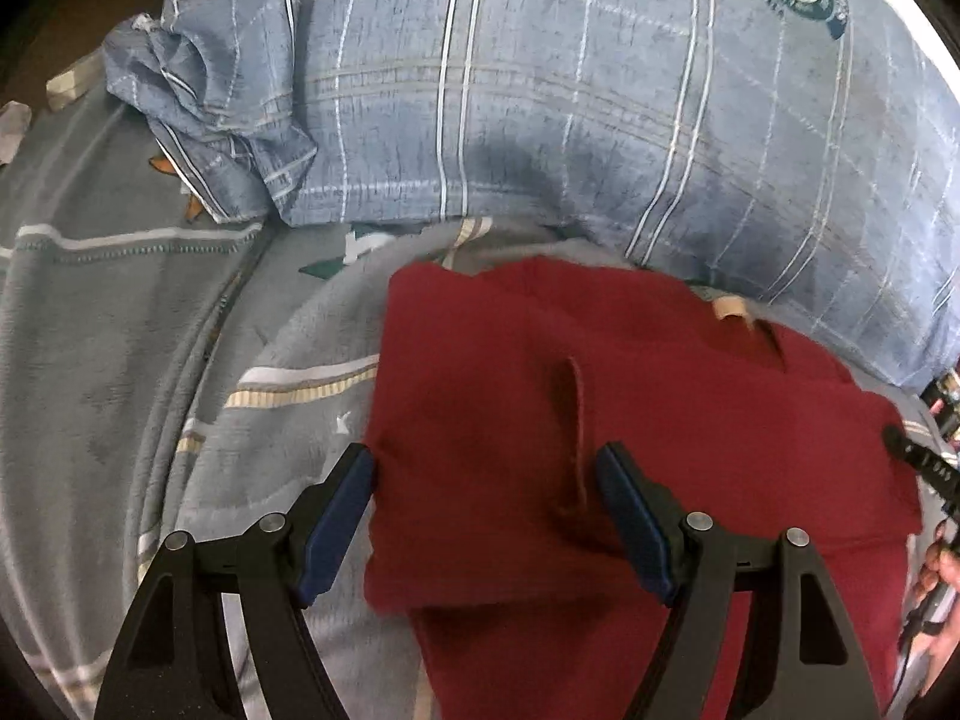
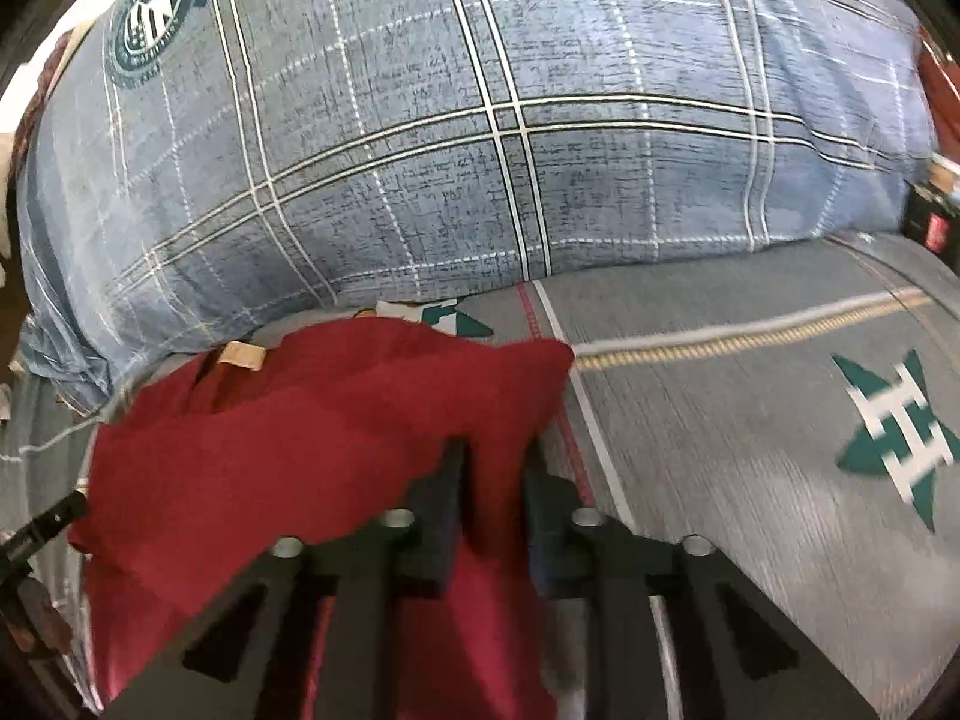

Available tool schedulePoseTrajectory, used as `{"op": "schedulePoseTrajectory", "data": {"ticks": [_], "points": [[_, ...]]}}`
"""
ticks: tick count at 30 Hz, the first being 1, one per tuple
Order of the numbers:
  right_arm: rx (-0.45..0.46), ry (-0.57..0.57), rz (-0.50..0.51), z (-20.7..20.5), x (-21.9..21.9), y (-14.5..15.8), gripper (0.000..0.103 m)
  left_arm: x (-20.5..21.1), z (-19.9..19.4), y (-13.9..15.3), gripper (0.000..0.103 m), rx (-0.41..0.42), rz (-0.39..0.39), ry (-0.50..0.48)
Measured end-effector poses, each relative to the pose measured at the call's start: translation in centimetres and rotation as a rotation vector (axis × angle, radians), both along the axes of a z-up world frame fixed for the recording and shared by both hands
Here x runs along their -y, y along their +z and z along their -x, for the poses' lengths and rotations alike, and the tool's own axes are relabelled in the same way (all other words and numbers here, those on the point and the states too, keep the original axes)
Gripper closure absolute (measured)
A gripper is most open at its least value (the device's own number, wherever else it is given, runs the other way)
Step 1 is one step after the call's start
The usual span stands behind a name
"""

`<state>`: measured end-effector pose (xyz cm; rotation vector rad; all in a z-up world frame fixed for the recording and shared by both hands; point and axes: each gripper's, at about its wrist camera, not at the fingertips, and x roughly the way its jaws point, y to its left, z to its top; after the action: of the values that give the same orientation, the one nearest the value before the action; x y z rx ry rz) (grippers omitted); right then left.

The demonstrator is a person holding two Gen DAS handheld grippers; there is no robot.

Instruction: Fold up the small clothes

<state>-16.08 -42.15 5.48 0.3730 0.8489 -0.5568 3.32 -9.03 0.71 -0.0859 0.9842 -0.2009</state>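
Dark jaws of the right gripper (image 2: 492, 474) pinch the near right edge of the red garment (image 2: 312, 420), which lies on the bed (image 2: 750, 408) just before the blue pillow (image 2: 480, 150). Left gripper (image 1: 486, 480) hovers spread wide over the garment's left side.

Blue plaid pillow (image 2: 456, 138) on grey patterned bedspread (image 2: 750, 420)

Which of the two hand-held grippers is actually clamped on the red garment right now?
The right hand-held gripper: its fingers pinch a fold of the red garment. The left hand-held gripper is spread open over it.
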Motion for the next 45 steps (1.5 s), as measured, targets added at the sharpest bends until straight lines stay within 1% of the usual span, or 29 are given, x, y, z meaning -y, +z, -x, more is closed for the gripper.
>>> {"op": "schedulePoseTrajectory", "data": {"ticks": [2,4,5,6,7,8,9,10,12,13,14,16,18,21,24,25,26,27,28,30,32,36,41,42,45], "points": [[-0.003,-0.006,0.028,-0.3,0.1,-0.1,0.090,0.0,-0.6,-0.6,0.022,-0.015,0.008,-0.005],[-0.007,-0.036,0.070,-0.4,0.4,0.1,0.090,-0.4,-1.0,-1.6,0.020,-0.042,0.052,0.004],[-0.018,-0.055,0.085,-0.3,0.6,0.0,0.090,-0.5,-1.3,-1.6,0.019,-0.043,0.062,0.007],[-0.030,-0.083,0.077,0.0,1.1,-0.4,0.090,-0.6,-1.4,-1.6,0.018,-0.033,0.060,0.009],[-0.020,-0.093,0.053,0.3,1.5,-0.6,0.090,-0.5,-1.5,-1.5,0.018,-0.032,0.051,0.006],[-0.005,-0.099,0.034,0.6,1.7,-0.5,0.089,-0.5,-1.5,-1.6,0.018,-0.030,0.045,0.006],[-0.011,-0.102,0.029,0.7,1.7,-0.2,0.087,-0.5,-1.5,-1.6,0.018,-0.027,0.043,0.010],[-0.009,-0.108,0.032,0.8,1.6,0.2,0.081,-0.4,-1.5,-1.7,0.018,-0.026,0.044,0.015],[0.031,-0.125,0.057,1.7,1.0,1.9,0.076,-0.3,-1.4,-1.6,0.018,-0.023,0.041,0.019],[0.051,-0.112,0.059,1.8,0.6,2.4,0.069,-0.2,-1.4,-1.7,0.018,-0.022,0.038,0.019],[0.079,-0.078,0.057,1.9,0.0,3.1,0.062,-0.1,-1.5,-1.8,0.018,-0.017,0.032,0.020],[0.097,-0.006,0.058,1.5,-1.4,3.8,0.059,0.0,-0.7,-1.4,0.018,-0.009,0.023,0.014],[0.075,0.079,0.052,0.3,-2.8,3.7,0.059,0.1,-0.6,-1.3,0.018,-0.002,0.010,0.008],[0.012,0.151,0.047,-1.5,-4.1,2.6,0.061,0.1,-0.6,-1.3,0.018,-0.002,0.011,0.004],[-0.071,0.147,0.075,-2.3,-3.9,0.9,0.061,0.0,-0.5,-1.2,0.017,-0.001,0.012,0.001],[-0.114,0.135,0.058,-2.5,-3.4,-0.1,0.060,0.0,-0.5,-1.2,0.017,0.000,0.011,0.000],[-0.105,0.136,0.043,-2.4,-3.1,-0.6,0.059,0.0,-0.5,-1.2,0.017,0.001,0.011,-0.001],[-0.076,0.130,0.044,-2.3,-2.9,-0.6,0.059,0.0,-0.5,-1.2,0.017,0.001,0.011,-0.001],[-0.084,0.123,0.032,-2.4,-2.7,-0.6,0.059,0.0,-0.5,-1.2,0.017,0.001,0.012,-0.002],[-0.094,0.117,0.043,-2.2,-3.2,-0.1,0.058,-0.1,-0.5,-1.2,0.017,-0.001,0.013,-0.002],[-0.093,0.136,0.050,-1.6,-4.0,0.3,0.055,-0.1,-0.4,-1.1,0.017,-0.001,0.013,0.002],[-0.127,0.157,0.063,-0.2,-5.1,0.6,0.055,-0.1,-0.4,-1.1,0.017,0.000,0.012,0.003],[-0.198,0.174,0.098,0.5,-5.6,0.4,0.054,-0.1,-0.3,-1.1,0.016,0.004,0.008,-0.002],[-0.203,0.177,0.100,0.5,-5.5,-0.1,0.054,-0.1,-0.3,-1.1,0.016,0.007,0.005,-0.003],[-0.185,0.178,0.123,0.4,-5.6,0.0,0.051,-0.2,-0.2,-1.0,0.016,0.007,0.008,-0.007]]}}
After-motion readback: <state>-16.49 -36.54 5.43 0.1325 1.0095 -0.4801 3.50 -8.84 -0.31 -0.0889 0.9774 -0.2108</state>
